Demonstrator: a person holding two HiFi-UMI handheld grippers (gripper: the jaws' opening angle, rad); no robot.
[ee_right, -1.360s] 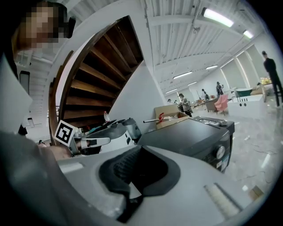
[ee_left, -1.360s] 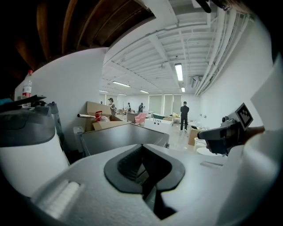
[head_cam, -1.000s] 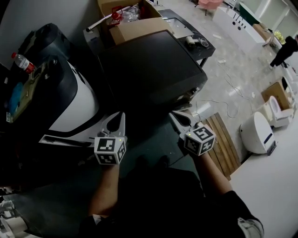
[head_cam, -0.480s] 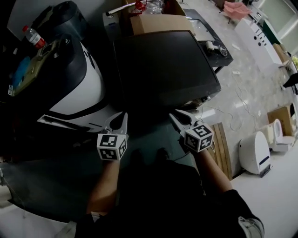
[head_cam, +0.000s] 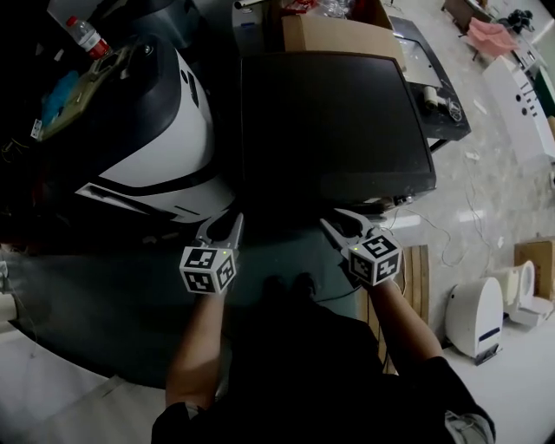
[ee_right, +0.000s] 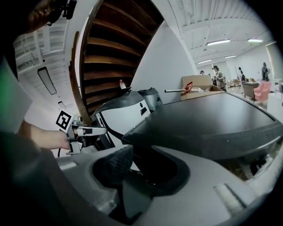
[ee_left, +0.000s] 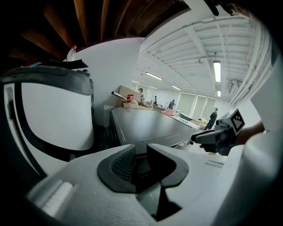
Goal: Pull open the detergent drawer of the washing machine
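Note:
The washing machine (head_cam: 334, 113) is a dark, flat-topped box in the middle of the head view; its front face and detergent drawer are hidden below its top edge. My left gripper (head_cam: 222, 229) hangs just before its front left corner. My right gripper (head_cam: 344, 225) hangs before its front right corner. Neither touches the machine. Both pairs of jaws have just been opening, with nothing between them. The left gripper (ee_left: 140, 155) shows a narrow gap and the right gripper (ee_right: 142, 170) a wider one. The machine's top (ee_right: 212, 119) fills the space ahead.
A rounded white and black appliance (head_cam: 147, 130) stands left of the machine, with a plastic bottle (head_cam: 89, 36) on it. A cardboard box (head_cam: 329, 26) sits behind the machine. A wooden pallet (head_cam: 418, 277), cables and a white device (head_cam: 473, 316) lie on the floor at right.
Both grippers have come down in front of the dark-topped machine, which now looks nearer. Their jaws, shut a second ago, now stand apart, the right pair wider.

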